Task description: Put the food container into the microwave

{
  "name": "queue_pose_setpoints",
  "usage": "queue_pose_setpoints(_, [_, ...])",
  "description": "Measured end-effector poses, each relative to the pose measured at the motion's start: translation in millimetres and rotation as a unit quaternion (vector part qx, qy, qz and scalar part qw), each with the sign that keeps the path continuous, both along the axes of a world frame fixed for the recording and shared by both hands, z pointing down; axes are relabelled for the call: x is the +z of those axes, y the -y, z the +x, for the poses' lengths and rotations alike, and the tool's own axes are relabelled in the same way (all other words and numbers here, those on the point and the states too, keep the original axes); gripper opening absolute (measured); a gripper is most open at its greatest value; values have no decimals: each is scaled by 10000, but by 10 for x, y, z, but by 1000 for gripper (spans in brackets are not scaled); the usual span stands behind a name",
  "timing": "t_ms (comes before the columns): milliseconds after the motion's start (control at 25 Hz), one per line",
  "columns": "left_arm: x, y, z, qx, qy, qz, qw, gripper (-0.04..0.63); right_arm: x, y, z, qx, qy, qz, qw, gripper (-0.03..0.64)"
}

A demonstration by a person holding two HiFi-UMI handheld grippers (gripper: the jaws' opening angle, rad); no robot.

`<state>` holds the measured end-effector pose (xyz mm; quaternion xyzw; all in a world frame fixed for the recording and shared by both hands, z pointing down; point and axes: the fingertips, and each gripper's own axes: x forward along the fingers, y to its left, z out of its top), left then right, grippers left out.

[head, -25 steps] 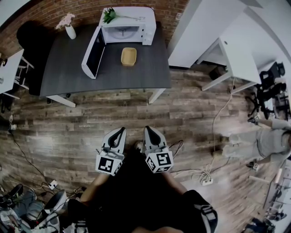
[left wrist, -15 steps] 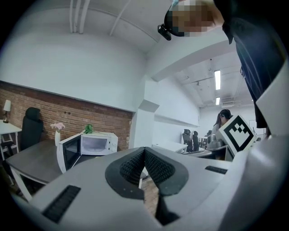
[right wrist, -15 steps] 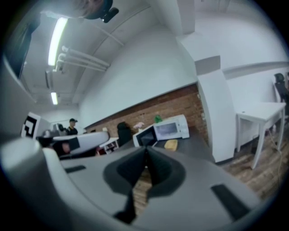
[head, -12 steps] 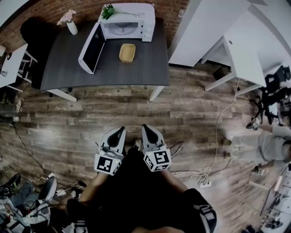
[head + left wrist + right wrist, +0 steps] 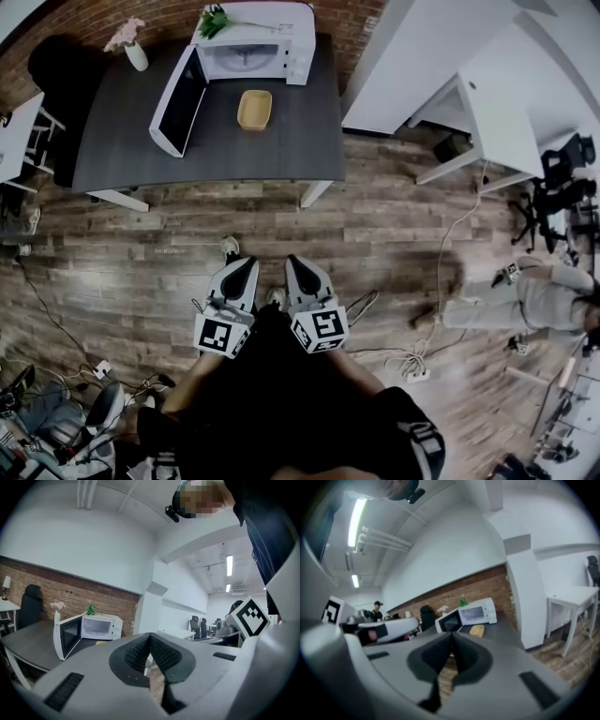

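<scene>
Your left gripper [image 5: 247, 269] and right gripper [image 5: 293, 263]: both clenched, holding nothing, side by side above the wood floor [image 5: 375, 234]. Food container [image 5: 254, 109] sits on the counter [image 5: 122, 141], just before the microwave [image 5: 253, 52], whose door stands open.

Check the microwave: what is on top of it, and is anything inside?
A green plant lies on the microwave. Its door is open; what shows of the inside looks empty, the rest is hidden. The food container sits outside, on the table.
</scene>
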<state>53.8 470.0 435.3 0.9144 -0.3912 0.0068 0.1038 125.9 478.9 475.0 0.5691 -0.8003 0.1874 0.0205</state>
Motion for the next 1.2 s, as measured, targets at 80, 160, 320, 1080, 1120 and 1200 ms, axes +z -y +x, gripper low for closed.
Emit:
queue_pose_setpoints(80, [18,148,-21,3,-23,-15,10000,35,-5,135,-4,32,-28,-19,10000,32])
queue_pose_setpoints(160, [22,300,-52,4,-38,-15,10000,35,-12,280,-13,67,-52,-39,10000,32])
queue_pose_setpoints(320, [30,664,-170,-32,-42,-40,10000,35,-10,625,-86,102,-101,-62,9999,32])
queue_pose_setpoints(1080, [11,2679,-1053,7,-120,-175,9998,35,-47,2509,-744,576,-296,-414,9970,32])
queue_pose_setpoints(1120, [8,2757,-1096,28,-133,-185,9997,35,-53,2594,-779,607,-307,-426,9968,32])
queue_pose_setpoints(1200, [13,2902,-1176,73,-157,-219,9996,35,-64,2753,-844,669,-298,-462,9962,32])
